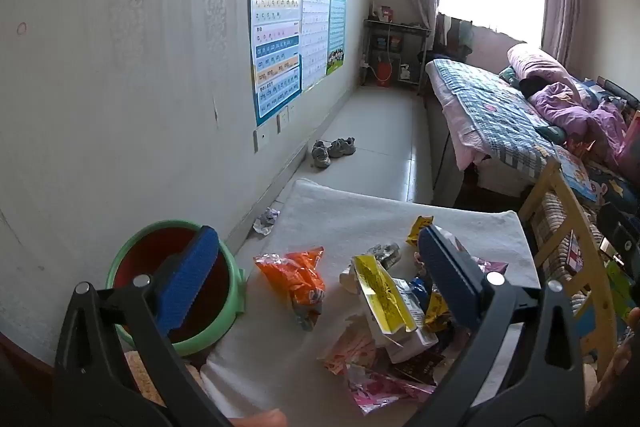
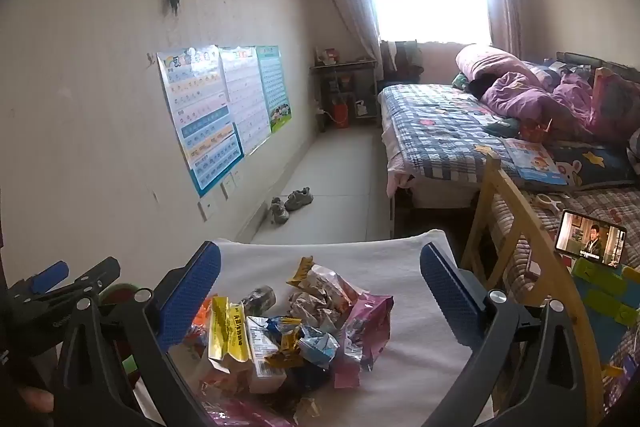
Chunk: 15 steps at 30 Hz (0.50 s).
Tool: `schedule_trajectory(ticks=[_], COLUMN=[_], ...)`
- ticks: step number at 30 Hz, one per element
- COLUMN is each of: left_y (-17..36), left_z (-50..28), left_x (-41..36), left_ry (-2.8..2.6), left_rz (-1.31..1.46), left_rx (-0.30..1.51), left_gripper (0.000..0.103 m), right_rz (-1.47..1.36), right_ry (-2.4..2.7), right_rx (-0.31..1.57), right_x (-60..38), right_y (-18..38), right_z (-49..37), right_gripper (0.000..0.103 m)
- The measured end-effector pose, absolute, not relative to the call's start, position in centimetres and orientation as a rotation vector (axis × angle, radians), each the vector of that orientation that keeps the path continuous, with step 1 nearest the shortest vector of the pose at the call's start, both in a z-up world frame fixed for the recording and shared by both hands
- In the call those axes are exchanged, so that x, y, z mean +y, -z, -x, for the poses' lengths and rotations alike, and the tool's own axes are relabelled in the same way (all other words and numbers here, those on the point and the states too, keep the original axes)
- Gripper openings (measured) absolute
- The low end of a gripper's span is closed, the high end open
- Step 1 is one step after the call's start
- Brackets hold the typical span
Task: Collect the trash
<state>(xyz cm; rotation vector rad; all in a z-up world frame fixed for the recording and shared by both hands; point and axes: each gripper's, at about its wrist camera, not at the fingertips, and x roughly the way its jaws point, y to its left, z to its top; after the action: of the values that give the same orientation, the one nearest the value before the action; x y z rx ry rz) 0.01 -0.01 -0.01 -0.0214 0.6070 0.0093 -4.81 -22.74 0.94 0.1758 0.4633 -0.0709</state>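
- Left wrist view: left gripper (image 1: 320, 283) hangs over the table (image 1: 340, 215) w/ jaws spread wide, nothing between the pads (image 1: 188, 283) – released.
- Green bin (image 1: 224, 291) w/ red inside sits at the table's left edge, just beside the left finger; that looks like the drop target.
- Trash pile spread on the white cloth: orange wrapper (image 1: 296, 275) lies apart on the bin side, yellow foil pack (image 1: 380, 291) atop a white carton, pink wrapper (image 1: 372, 387) nearest the cam.
- One crumpled paper (image 1: 266, 221) on the floor by the wall, off the table – easy to miss.
- Right wrist view: right gripper (image 2: 320, 299) also released, jaws wide, framing the heap; nothing gripped.
- Same heap from the other side: yellow foil pack (image 2: 226, 327), blue wrapper (image 2: 316, 343), pink bag (image 2: 372, 323), brown crumpled wrapper (image 2: 324, 291), all overlapping.
- Left gripper (image 2: 60, 279) shows at far left edge, near the bin, which is mostly hidden here.
- Judgement: step in hand = pick a first piece. Orange wrapper is the clean start for the left – isolated, close to bin.
- Tip: come down steep, pinch a raised fold not the flat film; thin foil will slip or drag neighbours.
- Right should take top pieces first, pink bag or brown wrapper, so the heap doesn't scatter off the edge.
- Watch the cloth: closing too low could snag it.
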Motion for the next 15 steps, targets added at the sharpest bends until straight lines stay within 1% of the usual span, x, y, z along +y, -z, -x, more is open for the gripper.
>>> schedule_trajectory(ticks=[15], left_y=[0.28], left_z=[-0.11], left_x=[0.38], left_ry=[-0.007], left_rz=[0.019], left_rx=[0.611], left_gripper=[0.099], right_rz=[-0.18], right_ry=[0.071], right_rx=[0.457], right_x=[-22.2], right_y=[-1.09], right_z=[4.37], right_gripper=[0.096])
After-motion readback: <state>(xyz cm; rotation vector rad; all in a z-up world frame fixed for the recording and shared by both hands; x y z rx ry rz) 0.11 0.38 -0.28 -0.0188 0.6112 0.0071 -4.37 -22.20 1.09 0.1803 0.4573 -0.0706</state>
